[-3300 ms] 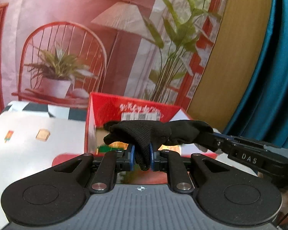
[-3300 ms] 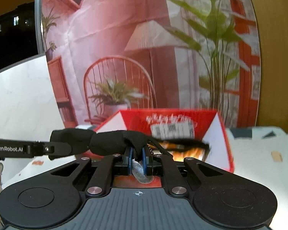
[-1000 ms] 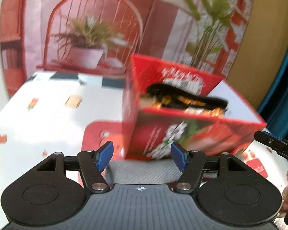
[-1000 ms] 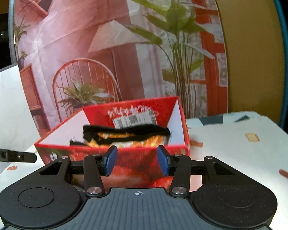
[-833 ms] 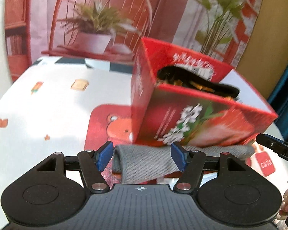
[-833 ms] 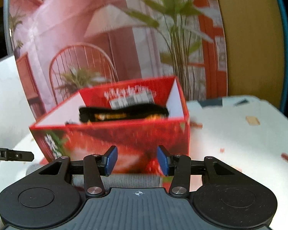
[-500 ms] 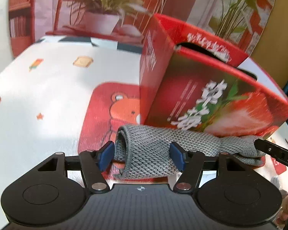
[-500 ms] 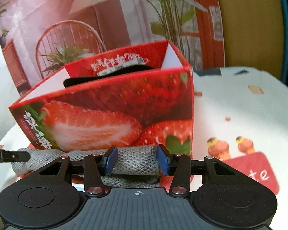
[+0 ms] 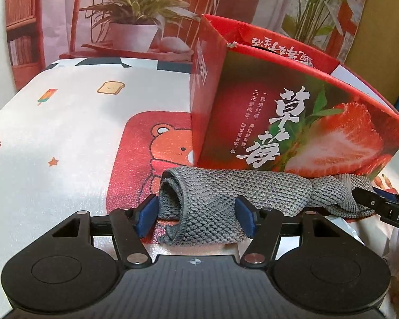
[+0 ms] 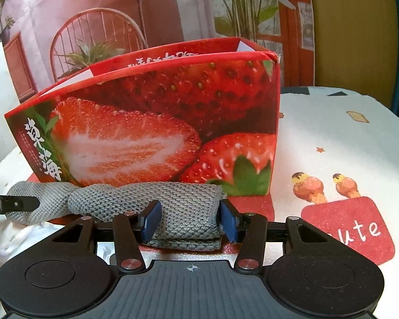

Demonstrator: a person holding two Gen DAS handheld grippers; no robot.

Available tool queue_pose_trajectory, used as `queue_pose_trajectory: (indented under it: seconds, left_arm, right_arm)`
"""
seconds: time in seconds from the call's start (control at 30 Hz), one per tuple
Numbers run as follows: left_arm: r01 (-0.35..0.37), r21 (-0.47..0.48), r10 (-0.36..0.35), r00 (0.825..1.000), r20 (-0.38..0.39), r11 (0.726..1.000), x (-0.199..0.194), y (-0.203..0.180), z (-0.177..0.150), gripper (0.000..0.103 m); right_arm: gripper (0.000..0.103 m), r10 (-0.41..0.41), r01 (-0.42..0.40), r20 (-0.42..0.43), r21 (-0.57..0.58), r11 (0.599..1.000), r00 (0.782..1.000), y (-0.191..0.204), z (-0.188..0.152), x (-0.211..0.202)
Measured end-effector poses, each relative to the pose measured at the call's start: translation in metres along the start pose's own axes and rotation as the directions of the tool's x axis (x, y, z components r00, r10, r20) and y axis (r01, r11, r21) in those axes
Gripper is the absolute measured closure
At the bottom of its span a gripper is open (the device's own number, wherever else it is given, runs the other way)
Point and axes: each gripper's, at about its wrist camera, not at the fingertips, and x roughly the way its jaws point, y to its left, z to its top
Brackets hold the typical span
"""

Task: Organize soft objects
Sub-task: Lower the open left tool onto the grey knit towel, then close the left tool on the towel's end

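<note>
Pointing down toward the worktop [image 9: 66,138], the left claw [image 9: 196,216] fills the lower centre of the left wrist view, its blue pads [image 9: 146,214] set apart on either side of the open cuff end of a grey knitted sock [image 9: 226,196]; the pads flank the fabric without visibly squeezing it. In the right wrist view, the right claw [image 10: 190,220] sits likewise at lower centre, angled down, straddling the other end of the same grey knitted sock [image 10: 183,212]; its jaws are opening, with the sock between them, and the pads stand at the fabric's edges. Each claw's fingertip shows at the far edge of the other's view. The sock lies stretched along the worktop, just in front of a red strawberry-printed box [image 9: 292,122], which occupies the upper right of the left view and the centre of the right view [image 10: 159,122]. The box's contents cannot be seen from these angles.
</note>
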Motion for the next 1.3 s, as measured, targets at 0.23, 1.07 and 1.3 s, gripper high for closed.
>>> queue_pose_trajectory:
  seconds: [0.23, 1.07, 1.3]
  left_arm:
    - [0.003, 0.014, -0.003, 1.000, 0.006, 1.000, -0.003, 0.001, -0.004, 0.037]
    - [0.036, 0.060, -0.034, 0.999, -0.029, 0.998, -0.007, -0.011, 0.003, 0.084]
    - [0.023, 0.052, -0.026, 0.998, 0.063, 0.998, -0.040, -0.009, 0.008, 0.088]
  right_arm:
    - [0.047, 0.009, -0.009, -0.017, 0.014, 1.000, 1.000, -0.005, 0.001, 0.005]
    - [0.078, 0.081, -0.082, -0.061, 0.002, 0.997, 0.995, -0.003, 0.008, 0.007]
    - [0.087, 0.130, -0.130, -0.007, -0.013, 0.991, 0.991, 0.008, 0.025, -0.023]
